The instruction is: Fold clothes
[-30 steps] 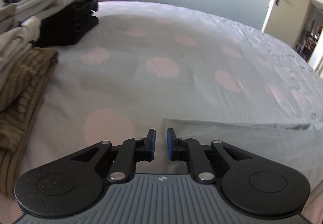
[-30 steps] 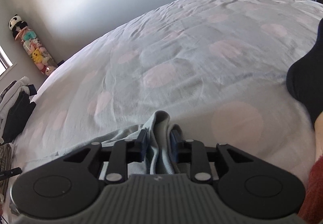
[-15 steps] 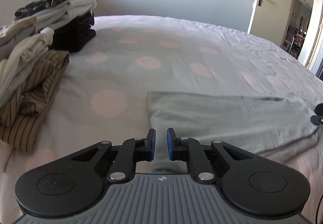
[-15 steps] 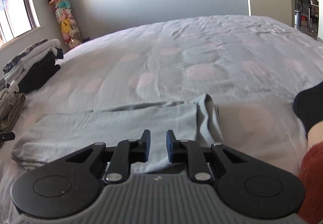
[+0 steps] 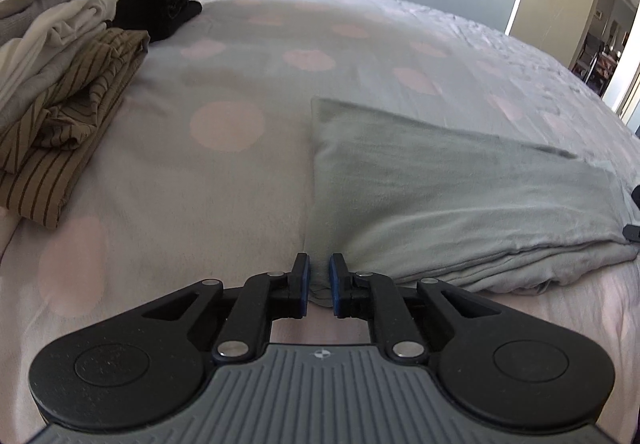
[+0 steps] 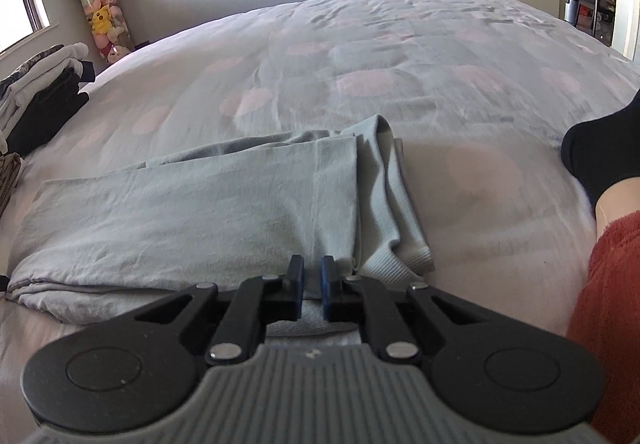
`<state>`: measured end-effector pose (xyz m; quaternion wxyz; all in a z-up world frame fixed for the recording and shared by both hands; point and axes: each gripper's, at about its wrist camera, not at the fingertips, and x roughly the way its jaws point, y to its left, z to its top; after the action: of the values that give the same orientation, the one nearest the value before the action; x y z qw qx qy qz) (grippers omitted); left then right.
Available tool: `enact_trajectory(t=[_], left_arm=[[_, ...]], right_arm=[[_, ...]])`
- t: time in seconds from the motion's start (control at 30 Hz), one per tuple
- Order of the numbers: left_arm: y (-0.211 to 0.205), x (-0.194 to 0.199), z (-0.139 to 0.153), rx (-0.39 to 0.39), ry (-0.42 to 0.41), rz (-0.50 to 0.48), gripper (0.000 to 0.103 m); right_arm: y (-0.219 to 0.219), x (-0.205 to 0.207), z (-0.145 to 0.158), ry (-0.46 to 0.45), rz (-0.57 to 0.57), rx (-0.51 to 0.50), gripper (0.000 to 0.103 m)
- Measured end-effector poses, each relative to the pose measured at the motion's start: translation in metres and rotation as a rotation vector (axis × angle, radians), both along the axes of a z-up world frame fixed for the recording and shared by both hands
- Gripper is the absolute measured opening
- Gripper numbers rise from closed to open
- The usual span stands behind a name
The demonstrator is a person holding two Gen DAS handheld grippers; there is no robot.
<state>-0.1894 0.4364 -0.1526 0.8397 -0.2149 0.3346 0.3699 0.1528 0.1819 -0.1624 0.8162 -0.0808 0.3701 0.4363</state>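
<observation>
claws pinch the near corners of the folded grey garment (image 5: 460, 195) on the bed (image 5: 248, 179), left claw (image 5: 319, 280) nearly pressed together on its corner, right claw (image 6: 311, 282) closing on the cuffed end, likely for another fold.

Pale grey-green folded knit garment (image 5: 460, 203) lying just ahead of blue finger pads (image 5: 305, 280), showing plain, no print. Bedsheet (image 5: 248, 183) beneath showing pale grey with soft pink dots. Far left of fingers, folded cloth (image 5: 68, 123) showing tan with dark thin stripes; black folded pile (image 5: 168, 7) sitting beyond it under white and cream layers. Right of other fingers, black sock (image 6: 600, 151) meeting rust-red fleece sleeve (image 6: 608, 304).
</observation>
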Motion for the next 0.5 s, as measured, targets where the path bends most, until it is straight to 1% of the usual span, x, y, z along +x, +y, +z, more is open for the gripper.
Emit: enact_trajectory(t=[0.07,0.1,0.13,0.2,0.23,0.27,0.3,0.37,0.4,0.5], left_arm=[[-0.002,-0.003,0.007,0.031,-0.030,0.016,0.015],[-0.002,-0.004,0.011,0.044,-0.043,0.030,0.020],[0.000,-0.006,0.013,0.047,-0.056,0.051,0.024],[0.007,-0.008,0.013,0.028,-0.083,0.092,0.040],[0.011,-0.009,0.011,0.003,-0.099,0.102,0.044],[0.015,-0.010,0.009,-0.023,-0.114,0.112,0.053],[0.019,-0.010,0.007,-0.049,-0.130,0.120,0.056],[0.025,-0.011,0.002,-0.100,-0.162,0.132,0.057],[0.027,-0.011,-0.002,-0.119,-0.174,0.137,0.059],[0.034,-0.009,-0.010,-0.147,-0.186,0.149,0.059]], right_arm=[[-0.008,-0.002,0.006,0.012,-0.019,0.044,0.021],[-0.013,-0.003,0.009,0.014,-0.035,0.065,0.025],[-0.017,-0.004,0.012,0.014,-0.052,0.084,0.033],[-0.024,-0.006,0.017,0.018,-0.083,0.109,0.033],[-0.026,-0.008,0.018,0.021,-0.095,0.117,0.033],[-0.027,-0.009,0.018,0.023,-0.105,0.123,0.033],[-0.028,-0.011,0.018,0.026,-0.115,0.130,0.033],[-0.027,-0.016,0.017,0.024,-0.123,0.136,0.037],[-0.025,-0.018,0.015,0.018,-0.120,0.134,0.037],[-0.016,-0.025,0.012,-0.014,-0.095,0.117,0.037]])
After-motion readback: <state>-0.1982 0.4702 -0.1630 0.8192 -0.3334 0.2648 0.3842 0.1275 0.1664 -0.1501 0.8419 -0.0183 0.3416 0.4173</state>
